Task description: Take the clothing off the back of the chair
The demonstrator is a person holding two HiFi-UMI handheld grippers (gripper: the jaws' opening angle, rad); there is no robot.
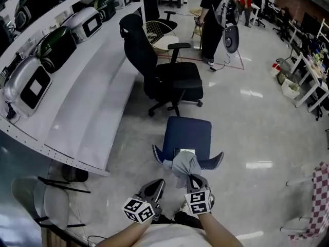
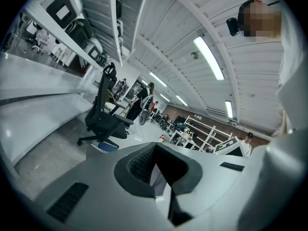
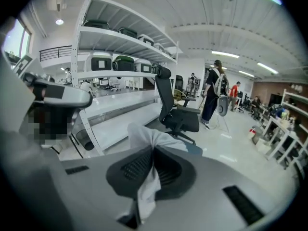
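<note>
A grey piece of clothing [image 1: 183, 163] hangs bunched over the back of a blue chair [image 1: 187, 133] just in front of me. My right gripper [image 1: 194, 178] is shut on the near end of that cloth. In the right gripper view the pale fabric [image 3: 144, 134] rises from between the pads and trails down through the right gripper [image 3: 153, 150]. My left gripper [image 1: 160, 183] hangs beside it to the left, apart from the cloth. Seen from the left gripper view, the left gripper [image 2: 155, 148] has its tips together and nothing in them. The blue chair's edge [image 2: 105, 147] shows beyond it.
A black office chair [image 1: 164, 71] stands past the blue one. A long white shelf rack [image 1: 87, 102] with several machines runs along the left. A person [image 1: 211, 19] stands far back. A grey chair [image 1: 46, 199] is at lower left and a checked cloth [image 1: 318, 199] at right.
</note>
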